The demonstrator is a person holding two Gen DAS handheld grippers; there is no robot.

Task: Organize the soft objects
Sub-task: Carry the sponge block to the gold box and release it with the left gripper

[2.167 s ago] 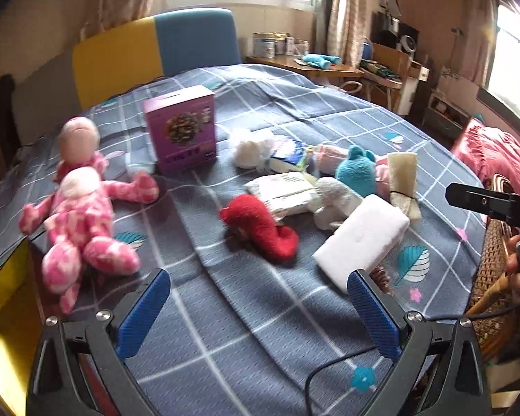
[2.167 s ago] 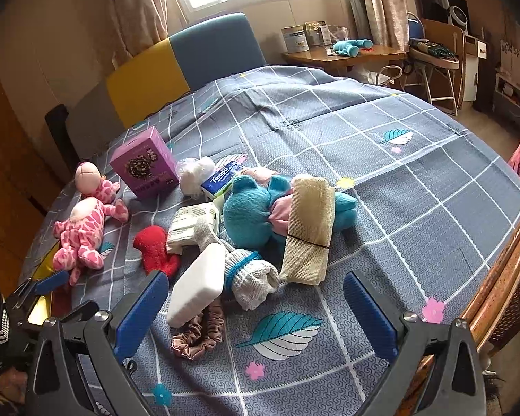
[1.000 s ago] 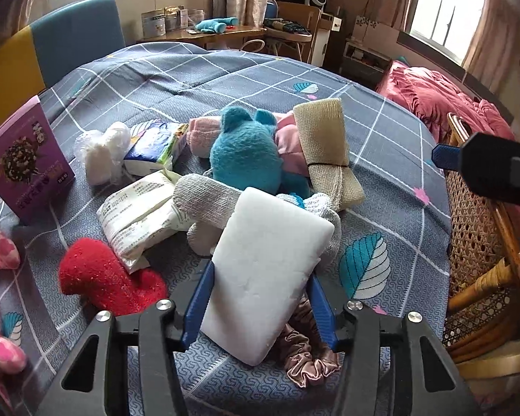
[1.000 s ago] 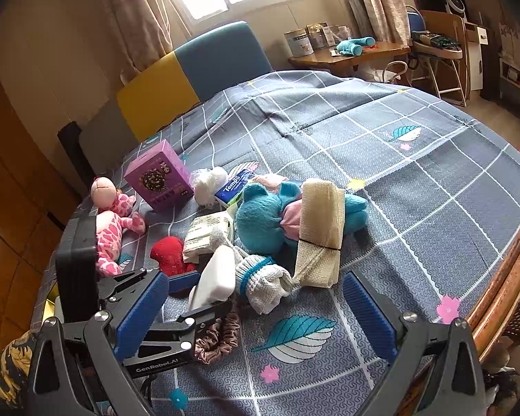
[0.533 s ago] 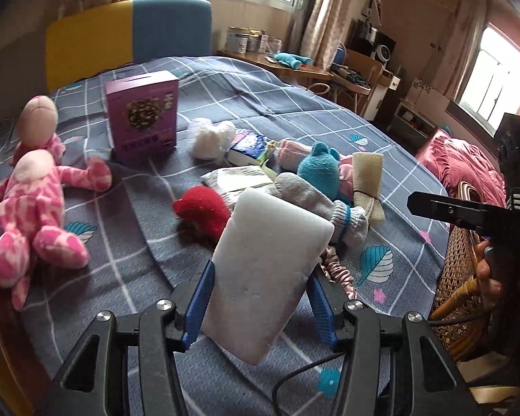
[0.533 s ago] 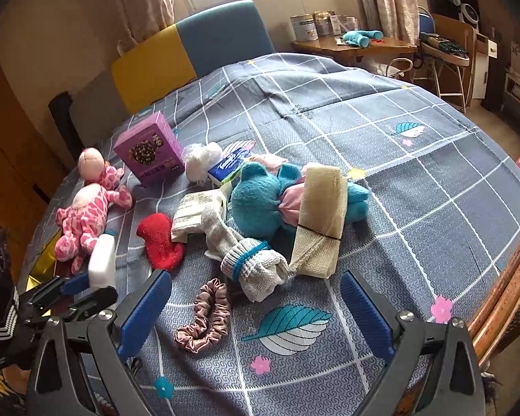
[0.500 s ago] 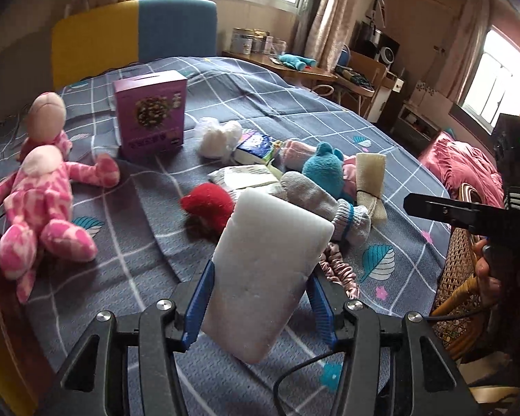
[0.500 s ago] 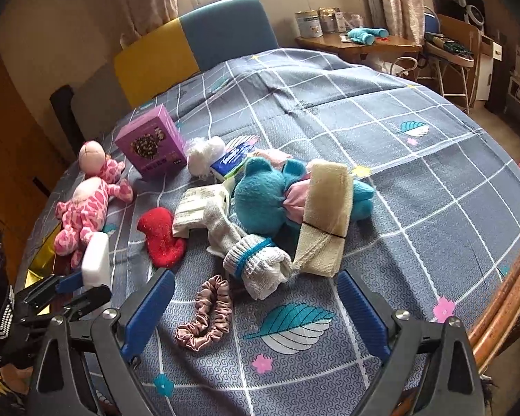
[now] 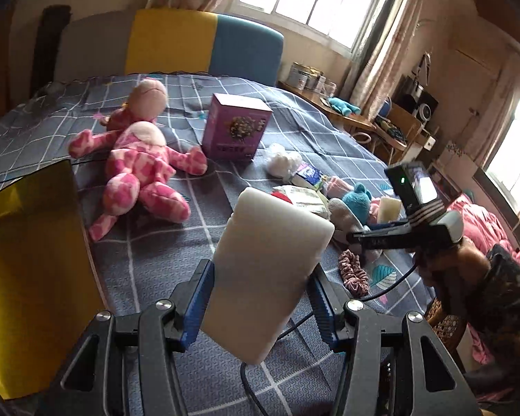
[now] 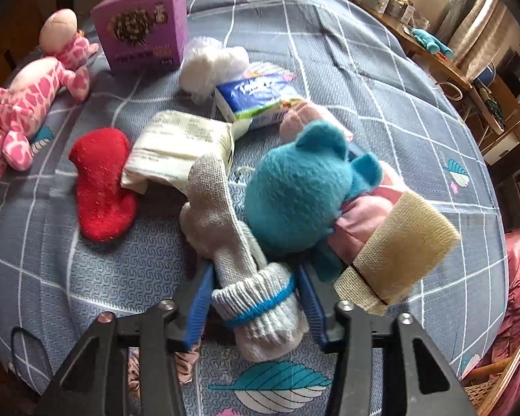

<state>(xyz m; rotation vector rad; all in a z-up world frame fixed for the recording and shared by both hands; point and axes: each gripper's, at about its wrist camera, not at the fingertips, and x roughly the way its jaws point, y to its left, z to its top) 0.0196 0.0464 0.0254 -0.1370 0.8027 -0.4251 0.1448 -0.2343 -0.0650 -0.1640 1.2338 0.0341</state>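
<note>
A purple box (image 9: 235, 127) stood on the bed (image 9: 294, 131), which had a grey cover with white lines. A blue pack of tissues (image 10: 256, 95) lay near the box. Behind the bed was a yellow and blue headboard (image 9: 204, 43). A wooden desk (image 9: 350, 118) with tins (image 9: 306, 76) stood by the window (image 9: 315, 0).

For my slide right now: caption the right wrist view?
Right gripper shut on grey knitted sock beside teal plush toy.

left gripper (image 9: 260, 306) | jaws clamp white sponge (image 9: 268, 270) | above bedspread (image 9: 149, 260)
</note>
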